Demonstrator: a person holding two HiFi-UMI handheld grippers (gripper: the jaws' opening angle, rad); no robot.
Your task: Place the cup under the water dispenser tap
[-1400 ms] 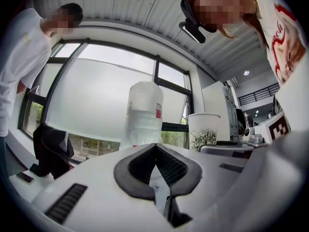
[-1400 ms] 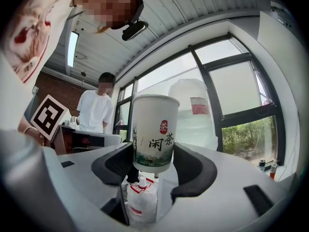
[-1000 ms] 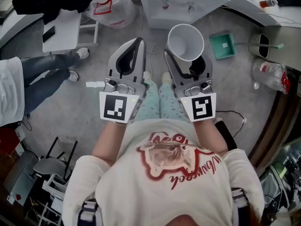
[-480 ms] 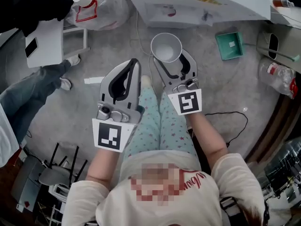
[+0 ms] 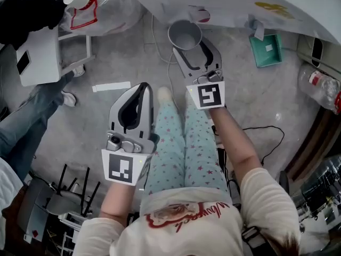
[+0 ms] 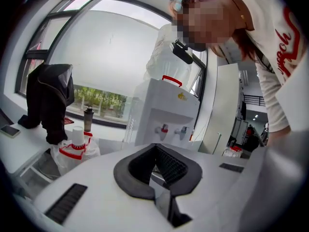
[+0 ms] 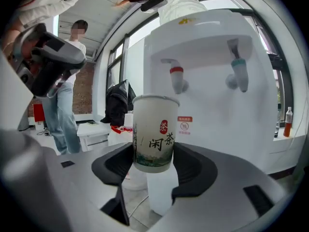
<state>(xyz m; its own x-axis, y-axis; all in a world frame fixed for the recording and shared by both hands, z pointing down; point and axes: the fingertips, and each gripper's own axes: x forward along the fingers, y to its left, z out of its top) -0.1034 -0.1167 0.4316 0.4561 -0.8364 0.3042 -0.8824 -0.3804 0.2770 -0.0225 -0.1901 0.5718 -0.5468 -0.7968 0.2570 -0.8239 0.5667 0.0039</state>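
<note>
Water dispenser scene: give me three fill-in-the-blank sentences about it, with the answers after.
The right gripper grips the paper cup, whose open mouth faces ___.
The left gripper has its fingers together and holds ___.
On the water dispenser, the tap nearer the cup is ___.
Answers: up; nothing; red

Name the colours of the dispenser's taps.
Red tap and teal tap; best in the right gripper view.

A green dustpan (image 5: pixel 268 48) lies on the grey floor (image 5: pixel 85 121).
</note>
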